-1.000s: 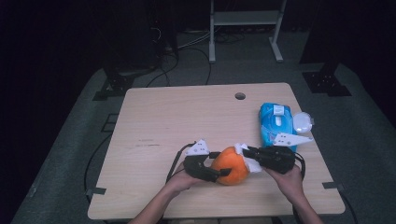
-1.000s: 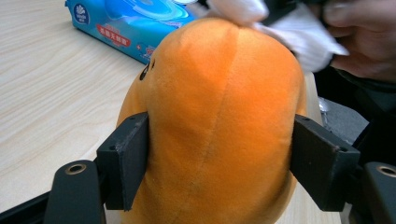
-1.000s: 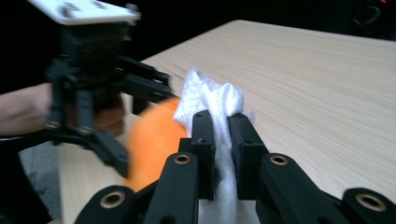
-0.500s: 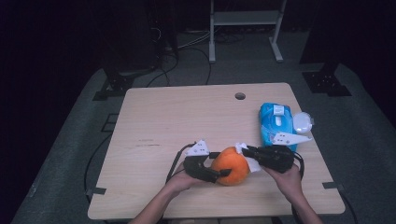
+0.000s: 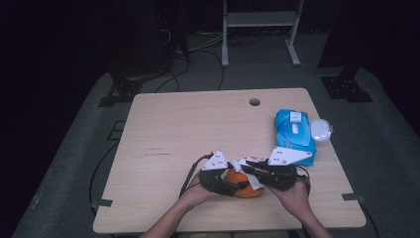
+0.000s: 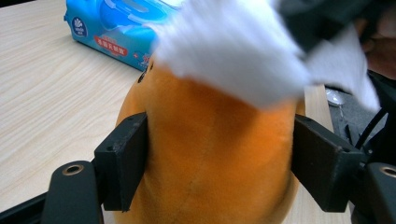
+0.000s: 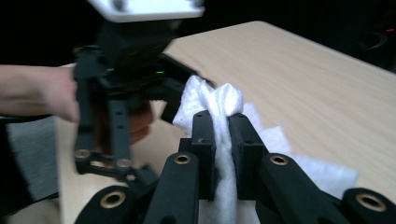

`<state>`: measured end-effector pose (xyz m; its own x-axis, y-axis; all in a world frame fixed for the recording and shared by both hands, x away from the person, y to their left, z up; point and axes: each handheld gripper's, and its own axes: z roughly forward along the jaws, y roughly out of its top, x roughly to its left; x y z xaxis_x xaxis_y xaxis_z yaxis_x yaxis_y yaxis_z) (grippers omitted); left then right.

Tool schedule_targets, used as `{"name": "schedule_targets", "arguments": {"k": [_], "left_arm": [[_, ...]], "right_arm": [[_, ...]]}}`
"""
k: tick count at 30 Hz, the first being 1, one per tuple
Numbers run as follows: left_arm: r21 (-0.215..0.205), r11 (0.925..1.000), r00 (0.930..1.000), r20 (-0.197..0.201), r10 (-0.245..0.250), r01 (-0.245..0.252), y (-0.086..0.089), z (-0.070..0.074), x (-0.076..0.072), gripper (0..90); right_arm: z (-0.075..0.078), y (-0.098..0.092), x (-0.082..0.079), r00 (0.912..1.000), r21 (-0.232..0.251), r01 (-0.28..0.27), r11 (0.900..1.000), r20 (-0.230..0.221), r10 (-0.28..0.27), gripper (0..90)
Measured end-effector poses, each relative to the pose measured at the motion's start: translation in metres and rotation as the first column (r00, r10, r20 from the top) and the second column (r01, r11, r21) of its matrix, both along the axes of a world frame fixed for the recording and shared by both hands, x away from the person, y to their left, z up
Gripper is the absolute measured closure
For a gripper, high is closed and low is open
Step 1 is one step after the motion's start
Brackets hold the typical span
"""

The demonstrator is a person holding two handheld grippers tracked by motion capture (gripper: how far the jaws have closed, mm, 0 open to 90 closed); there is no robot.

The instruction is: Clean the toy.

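Wipe (image 7: 223,108) in shut right claw (image 7: 221,126), now slightly shifted over left claw's (image 6: 219,154) gripped orange toy (image 6: 210,158).

Fuzzy orange plush toy (image 6: 210,154), soft white wipe (image 7: 219,105), matt wooden table (image 5: 198,124)

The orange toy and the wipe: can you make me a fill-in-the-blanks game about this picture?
1. The left gripper squeezes a soft toy whose colour is ____.
2. The right gripper pinches a wipe whose colour is ____.
3. The packet of wipes near the table's right edge has the colour ____.
4. The wipe lies on ____ of the toy in the left gripper view.

Missing words: orange; white; blue; top
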<state>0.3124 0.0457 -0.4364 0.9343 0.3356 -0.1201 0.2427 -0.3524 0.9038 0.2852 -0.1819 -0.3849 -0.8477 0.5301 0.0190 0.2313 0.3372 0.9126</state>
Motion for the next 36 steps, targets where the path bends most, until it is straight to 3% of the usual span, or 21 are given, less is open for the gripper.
{"name": "schedule_targets", "arguments": {"k": [8, 12, 18, 21, 24, 27, 36], "left_arm": [[-0.010, 0.9999, 0.9999, -0.014, -0.003, 0.003, 0.004, 0.000, 0.003, 24.9], [-0.005, 1.0000, 0.9999, -0.015, 0.002, -0.002, 0.002, 0.000, 0.003, 23.7], [-0.004, 0.9999, 0.9998, -0.015, 0.014, -0.014, -0.001, 0.000, 0.002, 23.3], [-0.002, 0.9999, 0.9999, -0.011, 0.010, -0.010, 0.000, 0.000, 0.001, 23.2], [-0.010, 0.9999, 0.9997, 0.021, -0.011, 0.011, 0.001, 0.001, 0.002, 20.0], [-0.007, 0.9993, 0.9977, 0.058, -0.036, 0.036, 0.003, 0.002, 0.005, 13.3], [-0.001, 0.9945, 0.9941, 0.028, -0.105, 0.105, 0.002, -0.013, 0.013, 5.1]], "right_arm": [[-0.004, -0.028, 0.009, 0.9956, 0.006, 0.094, 0.996, -0.001, -0.094, 80.8], [-0.005, -0.029, 0.003, 0.9939, -0.020, 0.109, 0.994, 0.016, -0.109, 80.8], [0.001, -0.009, -0.008, 0.9990, -0.026, 0.037, 0.999, 0.028, -0.036, 80.7], [0.001, -0.001, -0.009, 0.9984, -0.055, 0.027, 0.998, 0.050, -0.025, 80.5], [0.001, -0.007, -0.005, 0.9976, -0.044, 0.050, 0.998, 0.050, -0.047, 80.7], [-0.002, -0.016, -0.002, 0.9980, -0.014, 0.060, 0.998, 0.019, -0.060, 80.7], [-0.003, -0.018, 0.000, 0.9991, -0.003, 0.042, 0.999, -0.006, -0.042, 80.7]]}}
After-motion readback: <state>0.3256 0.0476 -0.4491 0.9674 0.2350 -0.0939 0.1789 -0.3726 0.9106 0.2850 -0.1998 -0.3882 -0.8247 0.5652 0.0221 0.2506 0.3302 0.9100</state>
